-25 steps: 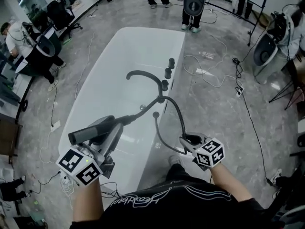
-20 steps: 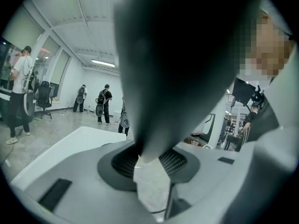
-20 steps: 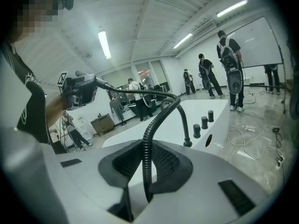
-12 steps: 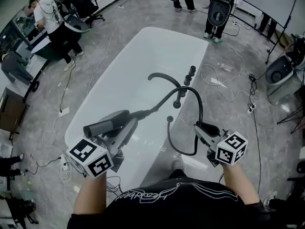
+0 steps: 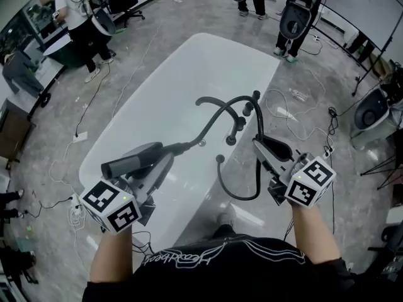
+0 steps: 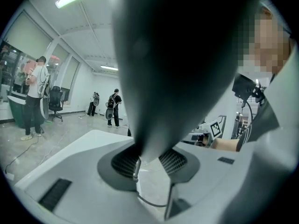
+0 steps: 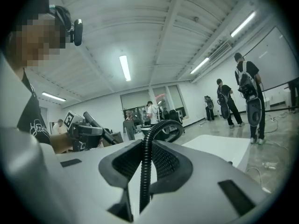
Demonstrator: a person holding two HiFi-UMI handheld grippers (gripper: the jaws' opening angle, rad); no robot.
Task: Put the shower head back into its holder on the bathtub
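The dark grey shower head (image 5: 132, 160) lies level over the white bathtub (image 5: 189, 61), with my left gripper (image 5: 165, 163) shut on its handle. In the left gripper view the shower head (image 6: 187, 55) fills the middle, wedged between the jaws of the left gripper (image 6: 149, 164). Its black ribbed hose (image 5: 242, 197) loops down off the tub's right rim. My right gripper (image 5: 259, 146) is shut on that hose, raised beside the rim. The hose (image 7: 145, 181) passes between the pads of the right gripper (image 7: 152, 167). Black fittings (image 5: 240, 123) and a curved spout (image 5: 214, 101) stand on the rim; I cannot tell which fitting is the holder.
Several people with equipment stand around the tub at the top and upper left of the head view. Cables (image 5: 302, 118) trail over the grey floor to the right, and a socket strip with wires (image 5: 75, 216) lies at the left. A dark desk (image 5: 12, 134) stands at the far left.
My right gripper has risen with the hose, from low beside the tub to rim height near the fittings. The left gripper with the shower head has shifted slightly.
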